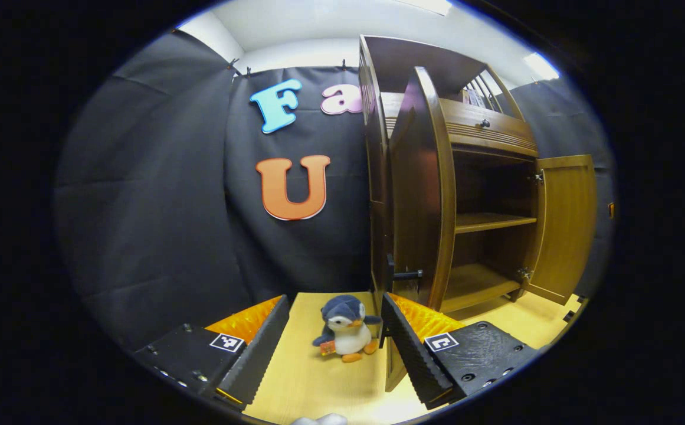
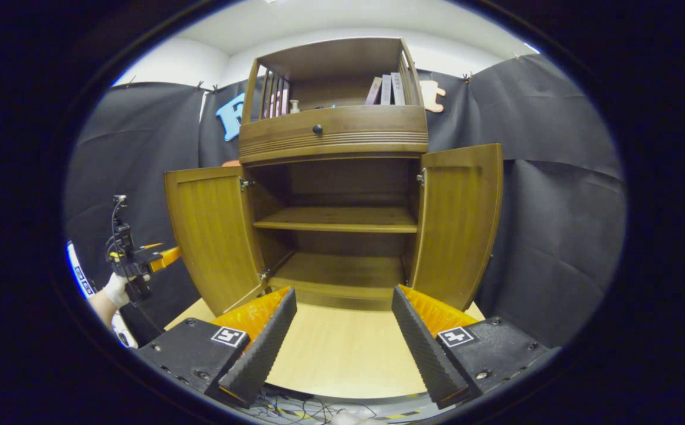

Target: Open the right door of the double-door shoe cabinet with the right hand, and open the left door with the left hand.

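Wooden cabinet (image 2: 333,136) doors both open; left gripper (image 1: 335,339) and right gripper (image 2: 342,336) jaws wide apart, empty.

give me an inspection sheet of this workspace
surface: pale wooden tabletop, bare in front of the cabinet
job's things: dark brown wooden double-door shoe cabinet, left door and right door both swung open, shelves empty
clutter: small plush penguin toy upright on the tabletop beside the left door
grippers: left tool open, right tool open, neither holding anything
cables: loose cables below the table edge
surroundings: black cloth wall
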Motion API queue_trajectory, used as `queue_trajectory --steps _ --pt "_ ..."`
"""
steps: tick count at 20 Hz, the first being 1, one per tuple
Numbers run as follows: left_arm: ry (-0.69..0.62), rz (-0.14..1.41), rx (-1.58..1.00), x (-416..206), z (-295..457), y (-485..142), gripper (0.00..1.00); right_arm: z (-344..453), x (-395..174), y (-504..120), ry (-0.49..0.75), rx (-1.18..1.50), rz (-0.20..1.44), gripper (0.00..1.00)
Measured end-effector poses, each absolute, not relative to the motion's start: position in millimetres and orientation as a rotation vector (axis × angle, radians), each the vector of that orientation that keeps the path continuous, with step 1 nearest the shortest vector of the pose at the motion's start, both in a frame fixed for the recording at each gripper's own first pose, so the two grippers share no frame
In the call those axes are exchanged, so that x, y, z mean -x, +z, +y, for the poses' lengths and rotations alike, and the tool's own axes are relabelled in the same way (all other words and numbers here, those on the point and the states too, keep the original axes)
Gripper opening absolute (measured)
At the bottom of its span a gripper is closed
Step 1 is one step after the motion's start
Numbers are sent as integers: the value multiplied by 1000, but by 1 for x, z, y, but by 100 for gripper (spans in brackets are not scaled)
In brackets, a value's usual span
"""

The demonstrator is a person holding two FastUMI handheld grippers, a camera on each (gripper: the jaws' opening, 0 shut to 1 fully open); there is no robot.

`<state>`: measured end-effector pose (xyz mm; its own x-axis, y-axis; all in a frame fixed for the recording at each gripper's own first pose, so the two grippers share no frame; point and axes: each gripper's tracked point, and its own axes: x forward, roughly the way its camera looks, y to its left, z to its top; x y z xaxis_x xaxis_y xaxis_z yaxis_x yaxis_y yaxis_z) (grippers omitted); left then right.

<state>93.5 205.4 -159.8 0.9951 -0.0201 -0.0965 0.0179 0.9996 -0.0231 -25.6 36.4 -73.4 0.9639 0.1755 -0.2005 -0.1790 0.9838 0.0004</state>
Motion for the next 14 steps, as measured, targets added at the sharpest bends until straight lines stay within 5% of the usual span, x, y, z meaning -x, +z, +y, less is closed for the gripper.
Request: queue_trajectory --steps 7,14 --pt "126 42 -52 -51 178 -91 95 24 19 -64 122 24 156 100" --pt "14 30 -22 -30 61 -60 96 17 16 -62 88 4 136 100"
